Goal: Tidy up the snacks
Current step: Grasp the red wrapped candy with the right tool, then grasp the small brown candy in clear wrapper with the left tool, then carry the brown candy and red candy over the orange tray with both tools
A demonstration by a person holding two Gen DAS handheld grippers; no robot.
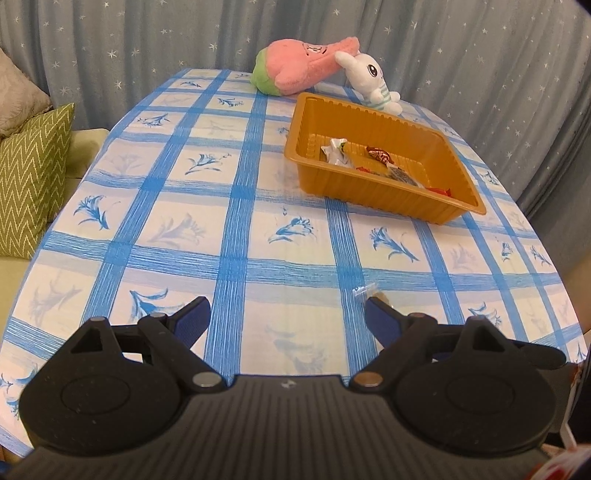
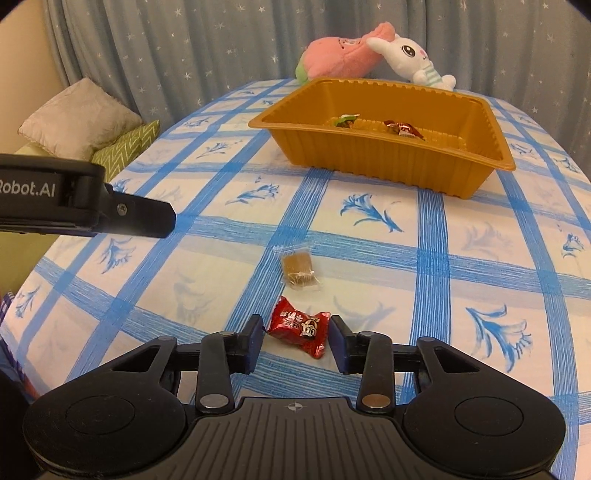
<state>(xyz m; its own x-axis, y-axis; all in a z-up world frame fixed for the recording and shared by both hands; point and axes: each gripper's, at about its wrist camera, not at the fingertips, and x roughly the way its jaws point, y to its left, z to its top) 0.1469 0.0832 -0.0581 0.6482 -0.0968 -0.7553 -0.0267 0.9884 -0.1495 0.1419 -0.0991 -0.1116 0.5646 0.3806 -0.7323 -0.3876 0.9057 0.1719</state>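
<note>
**Inspector A:** Right wrist view first. Red-wrapped candy (image 2: 300, 326) lies on the checked tablecloth (image 2: 480, 266), between the blue pads of the right gripper (image 2: 297, 341). The fingers stand narrowly apart, one on each side of the wrapper. The left pad is at the wrapper's twisted end; the right pad (image 2: 338, 345) is just beside the other end. I cannot tell whether either pad presses on it.

**Inspector B:** Anything else loose on the cloth?

**Inspector A:** One clear packet holding a brown sweet (image 2: 300, 271), just beyond the red candy, apart from it. Further back sits the orange plastic tray (image 2: 369, 162), with a few wrapped sweets on its floor: one green and white, one brown and red.

**Inspector B:** And the left wrist view?

**Inspector A:** Left gripper (image 1: 288, 314) hangs over the cloth with its fingers spread wide, nothing between them. The tip of its right finger (image 1: 384, 321) hides part of the clear packet (image 1: 365, 291). In the right wrist view the same tool enters from the left edge as a black bar.

**Inspector B:** Surroundings?

**Inspector A:** Behind the tray (image 1: 369, 184), a pink and green plush (image 1: 295, 70) lies on its side with a white rabbit plush (image 1: 369, 79) leaning against it. Starred grey curtain (image 1: 147, 33) behind; green zigzag cushion (image 1: 29, 177) at left.
</note>
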